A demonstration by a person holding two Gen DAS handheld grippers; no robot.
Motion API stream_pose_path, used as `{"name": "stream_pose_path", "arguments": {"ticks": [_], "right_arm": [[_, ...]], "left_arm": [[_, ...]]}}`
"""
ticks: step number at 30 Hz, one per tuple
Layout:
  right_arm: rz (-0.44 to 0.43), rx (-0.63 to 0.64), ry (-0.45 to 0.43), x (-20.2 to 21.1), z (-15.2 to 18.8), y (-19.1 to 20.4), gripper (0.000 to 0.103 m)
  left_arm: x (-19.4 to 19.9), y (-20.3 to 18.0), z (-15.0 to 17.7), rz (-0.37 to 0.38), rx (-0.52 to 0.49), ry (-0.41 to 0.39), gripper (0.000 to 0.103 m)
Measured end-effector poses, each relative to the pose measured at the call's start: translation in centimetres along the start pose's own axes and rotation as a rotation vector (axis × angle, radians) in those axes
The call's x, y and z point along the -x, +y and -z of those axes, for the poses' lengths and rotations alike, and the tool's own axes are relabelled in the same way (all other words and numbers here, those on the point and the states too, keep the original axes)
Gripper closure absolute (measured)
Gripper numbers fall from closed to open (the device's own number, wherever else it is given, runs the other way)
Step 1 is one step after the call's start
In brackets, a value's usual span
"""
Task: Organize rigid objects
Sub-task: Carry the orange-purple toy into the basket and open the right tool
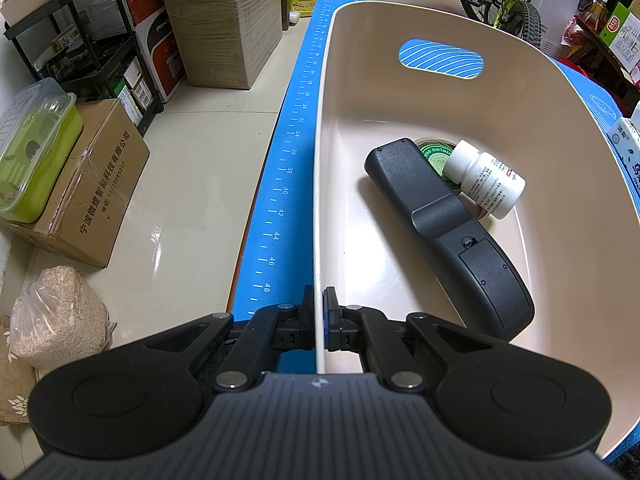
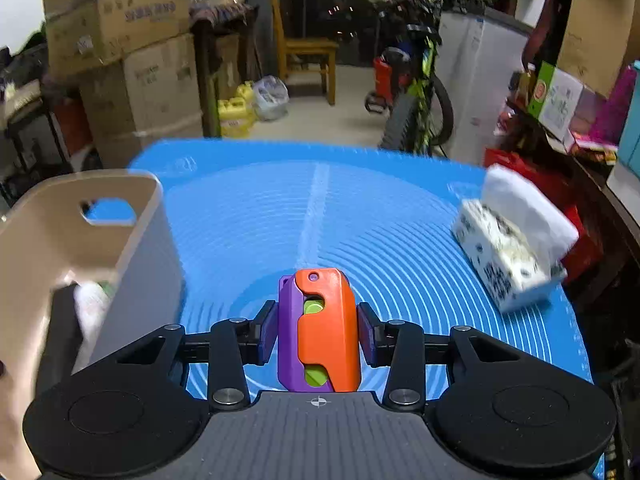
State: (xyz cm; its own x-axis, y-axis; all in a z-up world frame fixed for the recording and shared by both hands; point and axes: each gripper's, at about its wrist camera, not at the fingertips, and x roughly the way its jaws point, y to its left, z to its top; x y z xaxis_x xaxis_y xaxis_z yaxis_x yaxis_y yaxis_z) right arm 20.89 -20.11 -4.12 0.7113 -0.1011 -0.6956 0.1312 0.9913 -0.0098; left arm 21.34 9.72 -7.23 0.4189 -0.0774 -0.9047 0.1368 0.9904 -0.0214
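The left gripper [image 1: 319, 312] has its fingers [image 1: 307, 316] clamped on the thin near rim of the beige bin [image 1: 560, 184], one pad outside and one inside. The bin sits on the blue mat [image 1: 288, 184] at the bench edge. In it lie a black remote [image 1: 440, 228], back side up, and a white bottle [image 1: 484, 178] resting against it. A green-lidded tin [image 1: 434, 156] is mostly hidden under both, with only part of its print legible. The bin's right side runs out of frame.

The right gripper [image 2: 318, 330] grips an orange and purple toy [image 2: 324, 328] between its pads, above the mat [image 2: 380, 220]. The toy's lower end is cut off by the gripper body, and green parts show through its slot. This view is motion-blurred. The bin [image 2: 80, 216] stands at left with its contents smeared and unreadable. A tissue pack [image 2: 512, 240] lies at the mat's right edge, its print too blurred to read.
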Motion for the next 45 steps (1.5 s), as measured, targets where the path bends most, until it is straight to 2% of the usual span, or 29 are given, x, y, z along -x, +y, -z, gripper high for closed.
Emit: {"name": "stream_pose_path", "arguments": {"ticks": [13,20,28,36,45], "right_arm": [[-0.162,0.095,-0.126,3.7,-5.8,5.6,0.055],[-0.249,0.181,-0.124,3.4,-7.5,9.7,0.054],[-0.320,0.270,-0.015,0.2,-7.3,14.2,0.055],[-0.368,0.361,0.135,-2.9,-5.3,18.1,0.054],[-0.343,0.454,0.238,-5.0,-2.9,20.2,0.054]], "left_arm": [[0.0,0.0,0.0,0.000,0.000,0.000,0.098],[0.1,-0.1,0.0,0.000,0.001,0.000,0.098],[0.0,-0.1,0.0,0.001,0.001,0.000,0.098],[0.0,-0.1,0.0,0.001,0.001,0.000,0.098],[0.0,-0.1,0.0,0.000,0.001,0.000,0.098]]}}
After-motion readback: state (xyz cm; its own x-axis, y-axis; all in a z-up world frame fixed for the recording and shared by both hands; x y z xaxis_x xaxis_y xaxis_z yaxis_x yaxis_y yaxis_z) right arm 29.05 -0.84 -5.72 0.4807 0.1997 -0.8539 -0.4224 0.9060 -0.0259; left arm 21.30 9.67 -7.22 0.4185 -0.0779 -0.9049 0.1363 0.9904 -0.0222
